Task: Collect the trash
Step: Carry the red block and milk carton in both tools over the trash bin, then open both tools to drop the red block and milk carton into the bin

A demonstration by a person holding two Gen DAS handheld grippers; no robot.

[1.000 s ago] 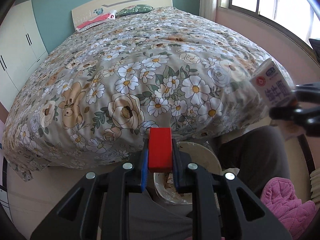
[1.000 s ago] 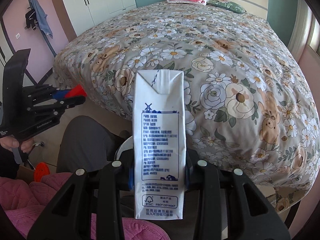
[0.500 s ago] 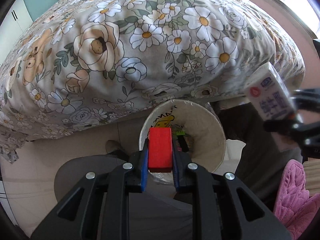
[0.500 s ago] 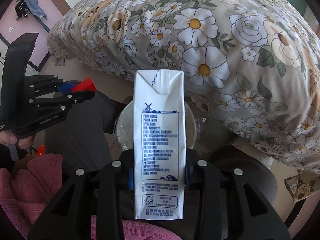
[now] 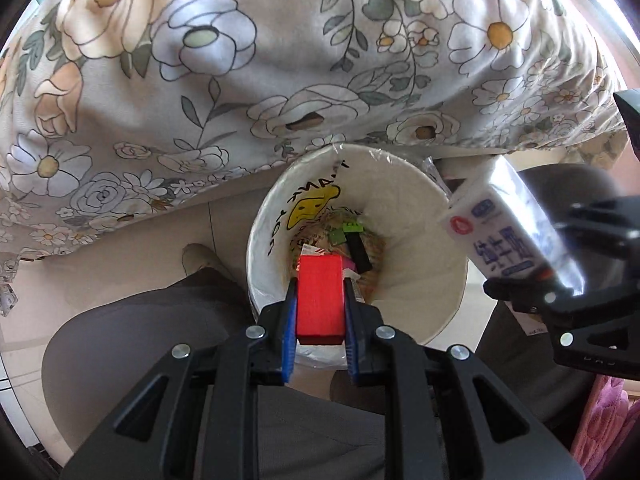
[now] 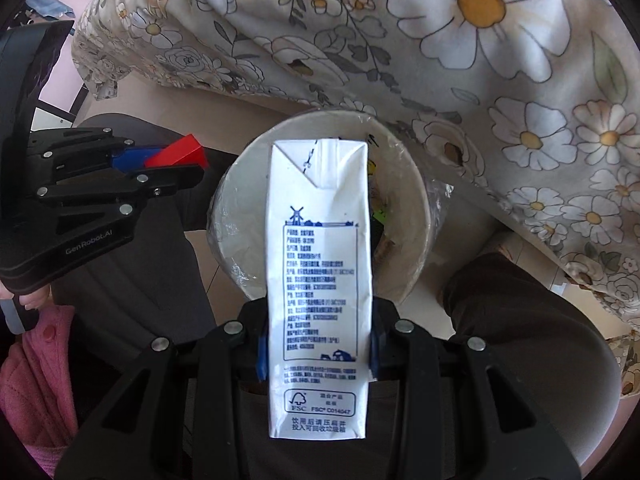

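The room is a bedroom: a bed's floral quilt (image 5: pixel 280 60) hangs down across the top of both views, over a pale tiled floor (image 5: pixel 132 248). Below its edge stands a white trash bin (image 5: pixel 400 208) lined with clear plastic, set between the person's grey-trousered knees (image 5: pixel 132 340).

The left tool (image 5: pixel 320 300) is clenched on a red block (image 5: pixel 320 296), which sits directly over the bin's mouth. To its right, the right tool (image 6: pixel 316 344) grips a white milk carton (image 6: pixel 320 280), upright between the blue pads, its top over the bin's opening; in the left view it hangs over the bin's right rim.

Inside the bin, ahead of the red block, lie a black strip, a green scrap and some paper, too jumbled to name. A yellow print and black lettering on the liner are only partly readable. The carton hides much of the bin's inside in the right view. Pink fabric (image 6: pixel 32 380) is cut off at the frame edges.
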